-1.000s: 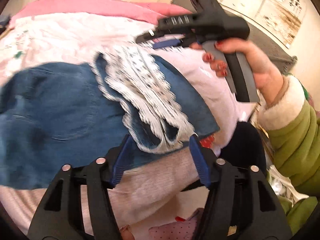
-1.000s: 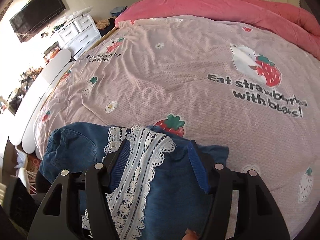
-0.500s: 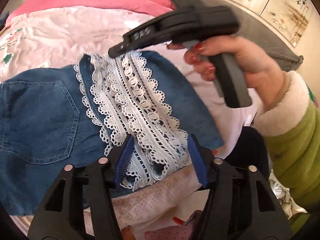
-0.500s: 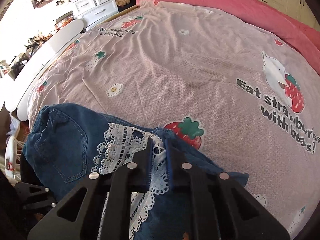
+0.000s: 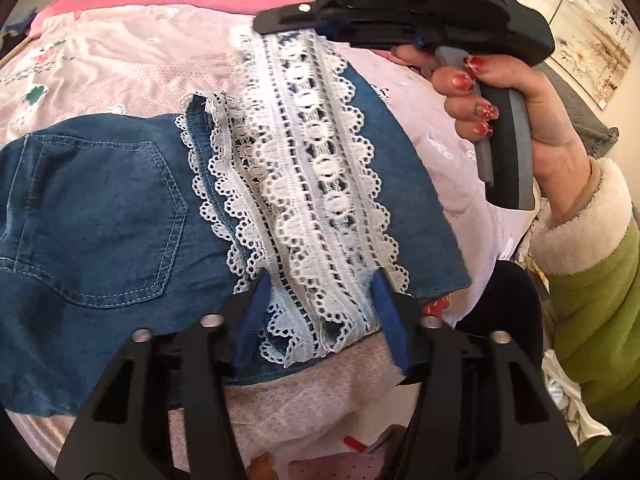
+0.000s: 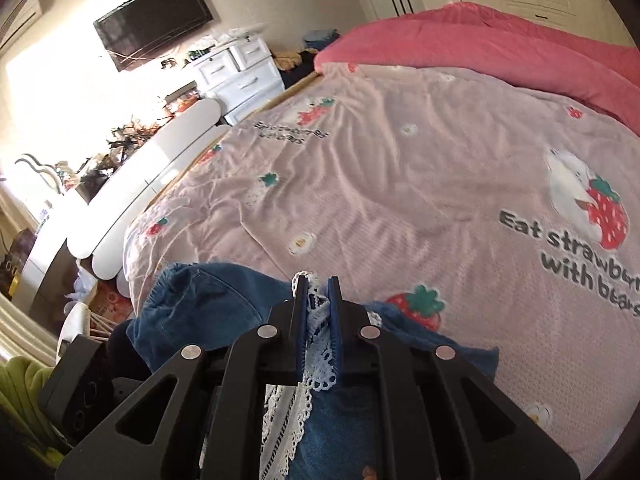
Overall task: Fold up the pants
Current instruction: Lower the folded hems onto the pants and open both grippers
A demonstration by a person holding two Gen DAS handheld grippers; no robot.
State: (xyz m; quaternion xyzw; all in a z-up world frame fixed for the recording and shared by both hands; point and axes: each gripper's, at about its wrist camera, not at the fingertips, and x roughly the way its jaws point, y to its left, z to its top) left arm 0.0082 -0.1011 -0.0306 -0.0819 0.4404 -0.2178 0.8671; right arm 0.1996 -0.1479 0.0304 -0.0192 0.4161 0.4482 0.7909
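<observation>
Bed: pink strawberry-print bedspread (image 6: 400,184) under everything, darker pink quilt (image 6: 500,44) bunched along the far side
Room: wall TV (image 6: 154,22) and white drawers (image 6: 240,72) beyond the bed's edge
Pants: denim pants (image 5: 100,208) spread at the near edge of the bed, back pocket up, white lace trim (image 5: 316,184) running along the hem
Right gripper (image 6: 317,300): fingers pressed together, pinching the lace at one end of the hem and lifting it off the bedspread
Left gripper (image 5: 320,320): blue fingers (image 5: 390,320) spread wide, straddling the other end of the lace hem, nothing pinched
</observation>
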